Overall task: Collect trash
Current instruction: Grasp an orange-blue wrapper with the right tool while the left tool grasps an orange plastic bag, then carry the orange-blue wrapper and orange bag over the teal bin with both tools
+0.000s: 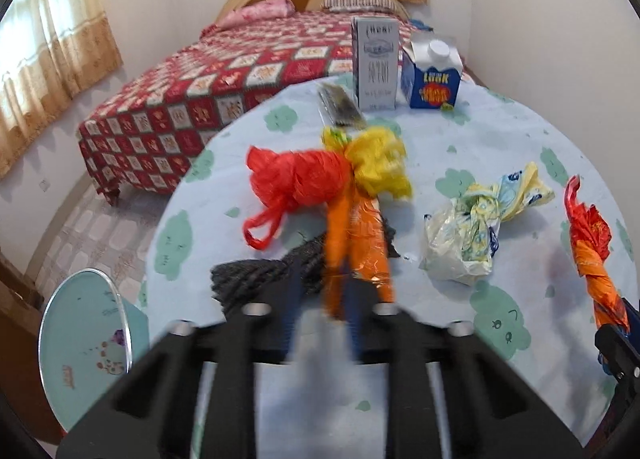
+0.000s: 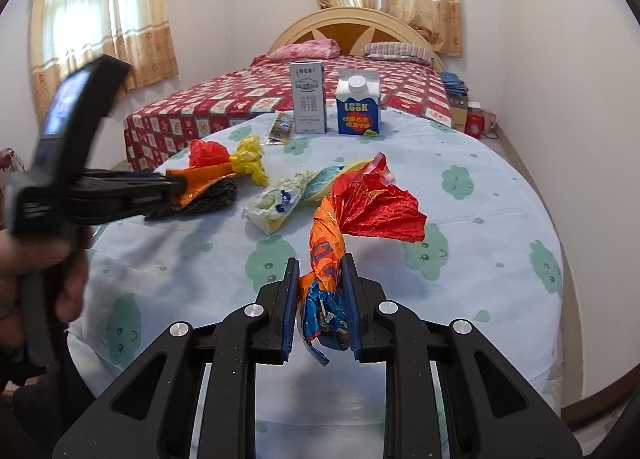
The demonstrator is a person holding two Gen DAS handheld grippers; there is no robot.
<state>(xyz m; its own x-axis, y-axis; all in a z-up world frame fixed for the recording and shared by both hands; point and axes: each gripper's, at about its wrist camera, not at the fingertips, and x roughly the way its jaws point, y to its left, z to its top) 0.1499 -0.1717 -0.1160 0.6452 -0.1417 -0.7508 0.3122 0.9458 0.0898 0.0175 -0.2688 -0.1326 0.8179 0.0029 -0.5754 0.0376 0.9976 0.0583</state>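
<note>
My left gripper (image 1: 340,271), blurred, is shut on a twisted orange wrapper (image 1: 368,235) that reaches forward to a yellow bag (image 1: 380,163). From the right wrist view, that gripper (image 2: 176,183) comes in from the left in a person's hand (image 2: 40,259). My right gripper (image 2: 320,263) is shut on a long orange, red and blue foil wrapper (image 2: 376,207), held above the table. A red plastic bag (image 1: 292,179), a pale yellow and blue bag (image 1: 480,227) and a dark grey knit bundle (image 1: 256,275) lie on the round table (image 2: 480,199).
At the table's far edge stand a grey carton (image 2: 308,97) and a blue carton (image 2: 358,107), with a dark sachet (image 2: 280,127) beside them. A bed (image 2: 240,99) with a red patterned cover lies beyond. A round pale teal disc (image 1: 84,331) sits low at the left.
</note>
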